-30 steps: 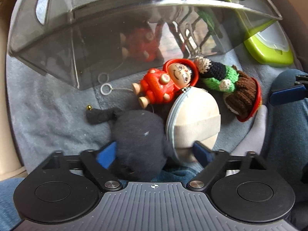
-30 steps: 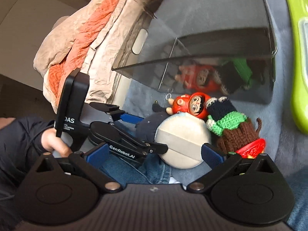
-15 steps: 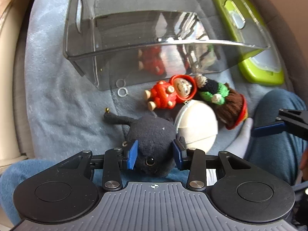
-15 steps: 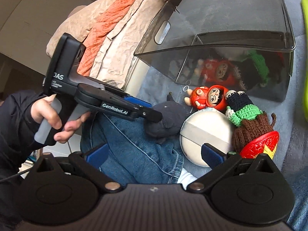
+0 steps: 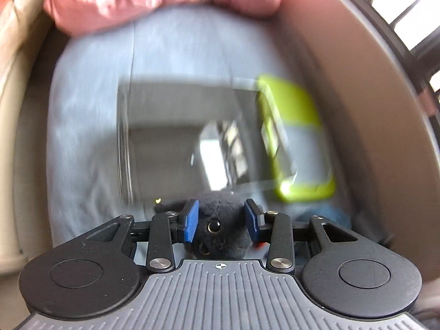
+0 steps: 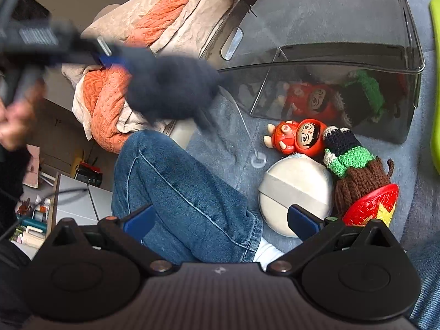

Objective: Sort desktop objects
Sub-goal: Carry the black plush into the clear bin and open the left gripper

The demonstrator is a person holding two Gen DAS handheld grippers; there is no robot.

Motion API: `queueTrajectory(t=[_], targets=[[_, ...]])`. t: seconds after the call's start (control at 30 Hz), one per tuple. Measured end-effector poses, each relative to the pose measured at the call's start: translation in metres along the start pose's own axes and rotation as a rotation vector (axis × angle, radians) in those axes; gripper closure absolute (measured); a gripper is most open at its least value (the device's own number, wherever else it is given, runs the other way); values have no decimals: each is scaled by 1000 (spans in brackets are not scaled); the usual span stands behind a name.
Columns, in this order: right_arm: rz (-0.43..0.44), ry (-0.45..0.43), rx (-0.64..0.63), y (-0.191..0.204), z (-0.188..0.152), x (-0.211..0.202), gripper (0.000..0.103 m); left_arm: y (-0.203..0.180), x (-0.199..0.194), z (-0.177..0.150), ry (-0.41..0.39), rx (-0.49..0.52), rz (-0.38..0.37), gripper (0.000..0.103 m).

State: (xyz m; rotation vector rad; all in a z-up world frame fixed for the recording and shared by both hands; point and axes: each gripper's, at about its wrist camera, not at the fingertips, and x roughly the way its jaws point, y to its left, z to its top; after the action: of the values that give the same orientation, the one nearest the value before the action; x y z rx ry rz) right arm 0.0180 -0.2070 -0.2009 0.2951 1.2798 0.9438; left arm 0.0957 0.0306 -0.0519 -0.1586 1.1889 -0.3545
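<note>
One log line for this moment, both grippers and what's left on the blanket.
left gripper: shut on black plush, lifted | right gripper: open, idle | on blanket: red doll, round pouch, knitted doll | clear bin: empty

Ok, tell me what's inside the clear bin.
Nothing shows inside the clear bin, just its bare floor. The red and green shapes on its front wall are reflections of the red doll and knitted doll lying outside. Nothing in it looks covered.

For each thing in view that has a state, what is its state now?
Left tongs: shut on black plush toy, lifted.
Right tongs: open, empty.
Clear plastic bin: upright, lidless.
Red doll: lying on blanket.
Knitted doll: lying.
</note>
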Motion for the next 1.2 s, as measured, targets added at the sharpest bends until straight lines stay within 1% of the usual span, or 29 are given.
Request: queueTrajectory(t=[0.03,0.07,0.1,0.13,0.17,0.23,0.3,0.33,0.37,0.43,0.5,0.57,0.67,0.77,0.87,0.9,0.93,0.97,1.0,1.03,1.07,1.1,1.13,1.17,1.2], targets=[[1,0,3,-1,0,0,0,-3,-8,12,-27,5,5,66],[4,-1,6,-2,0,1,0,-6,-15,23,-53,11,12,72],[8,-3,11,-4,0,1,0,-11,-15,36,-68,30,36,77],[11,-5,16,-5,1,2,0,-14,-11,46,-69,43,55,82],[14,-7,22,-6,1,2,0,-17,-3,58,-63,47,77,82],[27,-9,32,-9,1,4,0,-21,21,74,-27,65,127,82],[39,-10,39,-11,0,5,0,-21,59,84,38,81,202,82],[46,-12,45,-12,0,5,0,-20,79,85,73,87,231,83],[53,-14,51,-14,0,6,0,-19,99,86,108,91,258,88],[64,-23,72,-19,0,6,0,-11,128,85,177,69,280,88],[75,-34,97,-25,-2,4,0,-8,148,80,222,68,290,88],[78,-43,118,-30,-5,0,0,-6,157,74,246,81,292,88],[61,-50,148,-38,-6,0,0,-2,154,63,259,70,252,88],[23,-55,166,-40,-6,3,0,5,143,48,257,37,194,88],[-22,-52,140,-30,-2,7,0,19,125,31,245,-15,113,88],[-32,-51,131,-25,-1,8,0,23,119,25,239,-30,86,86],[-41,-50,125,-22,0,9,0,28,112,17,222,-39,57,79],[-61,-51,124,-18,1,9,0,32,105,9,205,-49,28,49],[-108,-112,91,-13,-2,6,0,37,98,0,176,-55,4,35],[-155,-173,58,-7,-4,3,0,42,92,-10,147,-62,-20,24],[-202,-235,24,-1,-7,0,1,48,87,-18,127,-70,-48,24],[-249,-297,-9,5,-9,-3,1,56,85,-27,121,-97,-98,24],[-296,-358,-43,10,-12,-6,1,65,84,-35,126,-156,-164,19],[-343,-420,-77,16,-15,-9,0,74,83,-43,132,-217,-230,8],[-384,-432,-134,23,-14,-10,0,86,86,-52,142,-299,-297,7]])
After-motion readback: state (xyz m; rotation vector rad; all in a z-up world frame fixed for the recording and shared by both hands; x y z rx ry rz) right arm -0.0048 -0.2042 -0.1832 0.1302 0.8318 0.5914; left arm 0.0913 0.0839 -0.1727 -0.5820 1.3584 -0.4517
